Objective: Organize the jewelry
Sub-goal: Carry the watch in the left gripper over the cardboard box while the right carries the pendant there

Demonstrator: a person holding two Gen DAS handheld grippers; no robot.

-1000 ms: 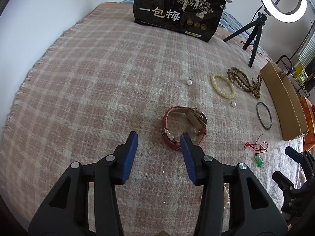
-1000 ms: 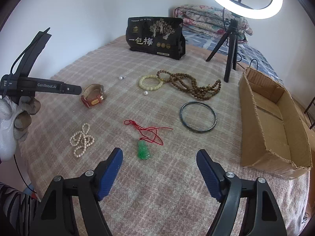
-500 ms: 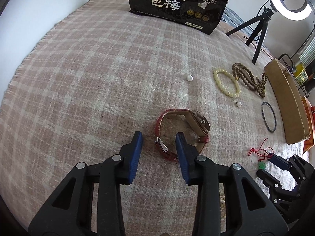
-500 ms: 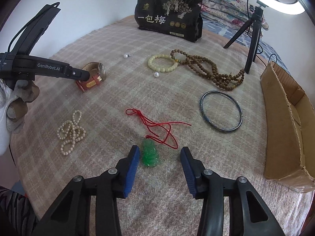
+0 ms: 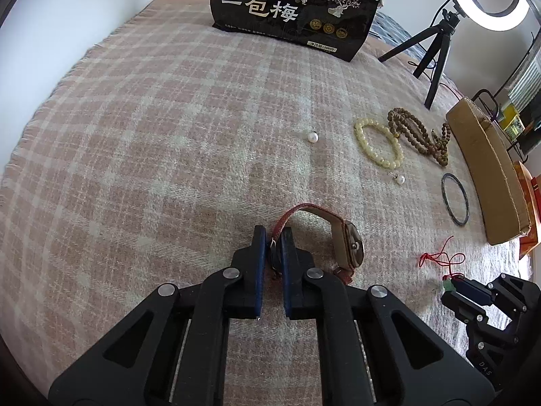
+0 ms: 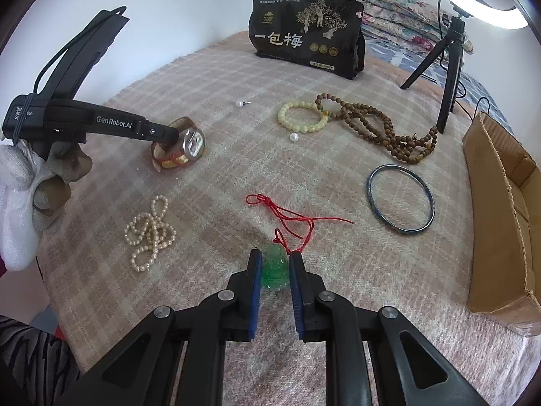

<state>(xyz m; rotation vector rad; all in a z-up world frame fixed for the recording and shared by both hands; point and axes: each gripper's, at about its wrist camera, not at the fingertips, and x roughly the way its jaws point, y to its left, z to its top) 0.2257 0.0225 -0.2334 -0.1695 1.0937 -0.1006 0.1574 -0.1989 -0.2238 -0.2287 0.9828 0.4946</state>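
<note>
Jewelry is in both your tongs: your left gripper (image 5: pixel 271 248) pinches the red-strapped watch (image 5: pixel 339 240) near the plaid blanket's (image 5: pixel 169 135) front edge, while your right gripper (image 6: pixel 274 267) seems clamped on the translucent green pendant (image 6: pixel 275 265). Cardboard box (image 6: pixel 500 209) lines the right edge.

My left tongs (image 5: pixel 270 237) pinch the red strap of the wristwatch (image 5: pixel 350 248), standing on edge on the bed. My right tongs (image 6: pixel 275 264) clamp the green pendant (image 6: pixel 275 269), its red cord (image 6: pixel 290 215) trailing loose. Pearl necklace (image 6: pixel 150 228) lies heaped; dark bangle (image 6: pixel 400 199) lies flat beside the cardboard box (image 6: pixel 500 223).
</note>
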